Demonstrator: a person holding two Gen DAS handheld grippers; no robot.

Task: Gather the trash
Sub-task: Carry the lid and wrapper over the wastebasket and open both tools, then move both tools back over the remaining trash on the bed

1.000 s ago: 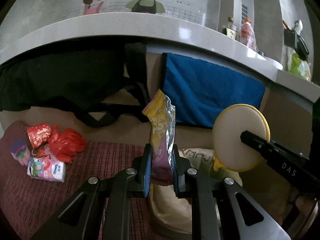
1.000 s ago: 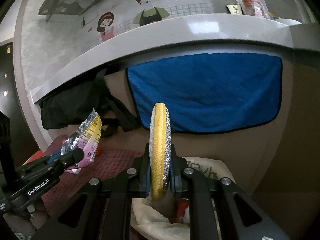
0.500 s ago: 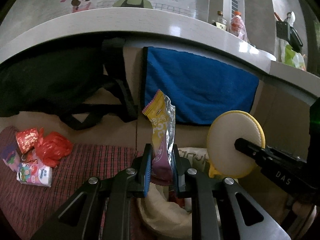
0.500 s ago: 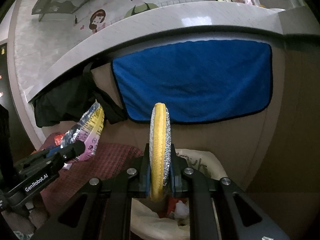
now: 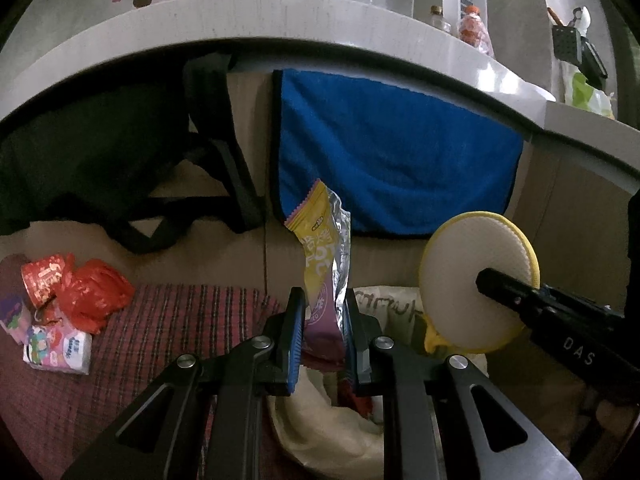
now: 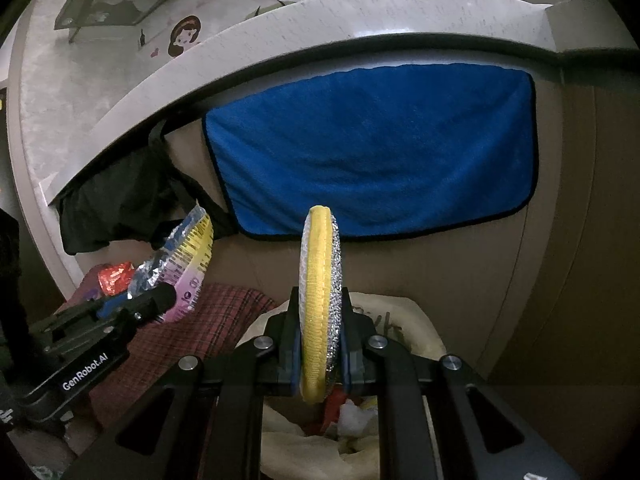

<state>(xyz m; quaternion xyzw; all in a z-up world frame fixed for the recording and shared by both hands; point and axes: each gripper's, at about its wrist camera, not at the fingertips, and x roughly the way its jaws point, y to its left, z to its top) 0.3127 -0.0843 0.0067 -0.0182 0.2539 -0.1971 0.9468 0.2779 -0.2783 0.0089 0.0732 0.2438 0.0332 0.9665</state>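
Under a pale counter hung with a blue towel (image 5: pixel 396 176), a red checked cloth (image 5: pixel 168 320) bears leftover litter (image 5: pixel 76 300) at far left. The left gripper (image 5: pixel 320 332) clamps an upright snack wrapper (image 5: pixel 324 264) directly above the cream bag's (image 5: pixel 320 412) mouth. Just beside it, the right gripper (image 6: pixel 320 340) pinches a round yellow scrub pad (image 6: pixel 318 300) on edge over the same opening.

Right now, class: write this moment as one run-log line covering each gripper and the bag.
left gripper: shut on snack wrapper | right gripper: shut on round scrub pad | trash bag: open below both | status: nothing released
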